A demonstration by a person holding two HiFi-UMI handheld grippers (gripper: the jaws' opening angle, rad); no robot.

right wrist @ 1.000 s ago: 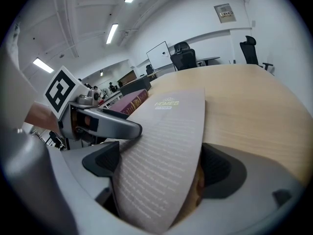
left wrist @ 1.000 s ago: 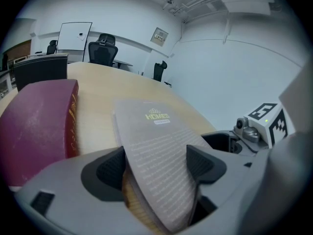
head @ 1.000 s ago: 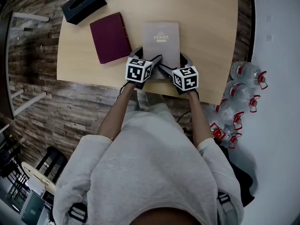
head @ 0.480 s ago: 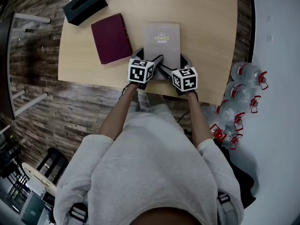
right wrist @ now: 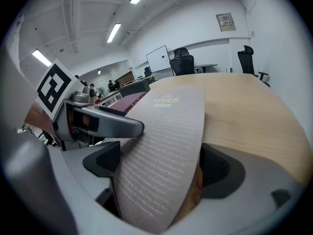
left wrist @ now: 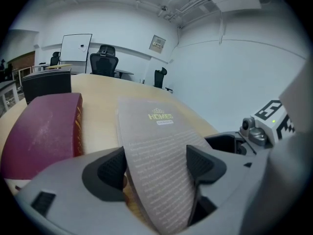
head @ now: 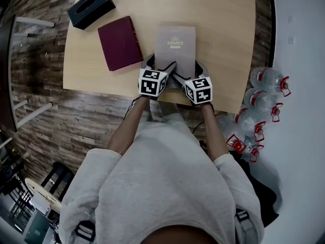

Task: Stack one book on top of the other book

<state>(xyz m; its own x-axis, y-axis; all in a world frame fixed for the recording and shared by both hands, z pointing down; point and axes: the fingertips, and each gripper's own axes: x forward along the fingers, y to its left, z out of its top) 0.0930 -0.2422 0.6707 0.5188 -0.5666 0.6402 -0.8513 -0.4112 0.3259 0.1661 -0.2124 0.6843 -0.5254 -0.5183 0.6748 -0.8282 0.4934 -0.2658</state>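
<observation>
The left hand-held gripper (head: 160, 65) and the right hand-held gripper (head: 189, 71) each pinch a near corner of the grey book (head: 174, 42), lying on the surface (head: 223, 14). I'd lift it level and square it over the maroon book (head: 120, 42) just beside; the black tissue box (head: 91, 5) beyond looks clear.

Head view: from high up, looking steeply down on the whole table (head: 223, 14), far off. Left gripper view: low, very close, looking along the grey book (left wrist: 156, 151) at frame centre. Right gripper view: same, from the other near corner. Shared by all three: that book.
</observation>
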